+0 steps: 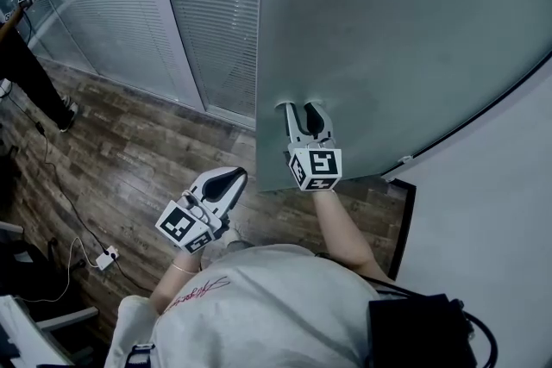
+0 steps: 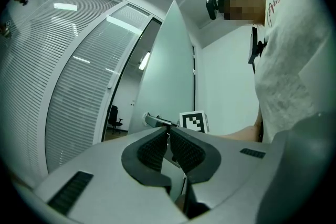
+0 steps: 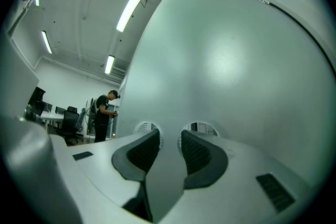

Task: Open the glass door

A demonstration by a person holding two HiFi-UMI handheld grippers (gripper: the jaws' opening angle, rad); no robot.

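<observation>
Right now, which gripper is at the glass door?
The right gripper: its jaws grip the glass door's handle. The left gripper is shut and empty.

Cut off at the head view's top and right edges: glass door point(image 1: 388, 30). Largely hidden beneath the right gripper point(image 1: 301, 109) there: door handle point(image 2: 157, 121). At far left, just a leg and forearm of a bystander point(image 1: 30, 73), remainder out of frame.

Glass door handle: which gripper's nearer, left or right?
Right. The right gripper is up against the glass door, jaws closed around the handle. The left gripper hangs back, clear of the door, jaws together and empty.
</observation>
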